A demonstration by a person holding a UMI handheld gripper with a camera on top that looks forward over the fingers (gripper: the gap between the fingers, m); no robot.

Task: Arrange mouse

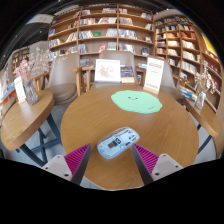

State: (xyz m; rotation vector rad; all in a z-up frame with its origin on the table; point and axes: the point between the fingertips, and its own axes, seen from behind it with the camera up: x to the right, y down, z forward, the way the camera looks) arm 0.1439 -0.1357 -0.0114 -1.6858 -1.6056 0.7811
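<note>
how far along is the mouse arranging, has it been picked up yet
Nothing looks done yet: the mouse lies on the bare round wooden table, well short of the green mouse pad. In hand: the gripper is open, the mouse between its fingers, not clamped. Left: close on it, carry it, presumably to the pad, and set it down.

Gripper (pixel 112 158): two fingers visible at the bottom of the gripper view, one per side, each entering from below and angling inward toward its tip

Left finger pad (pixel 78 157): magenta-pink inner face, fine ridged or striped texture running across it, tapering to a narrow tip

Right finger pad (pixel 146 155): same magenta-pink colour and same ridged texture, mirror shape of the left

Finger bodies outside the pads: pale grey-white, flat-sided, plain surface

No hand, sleeve or skin in view; cables, screws and markings cannot be made out
</note>
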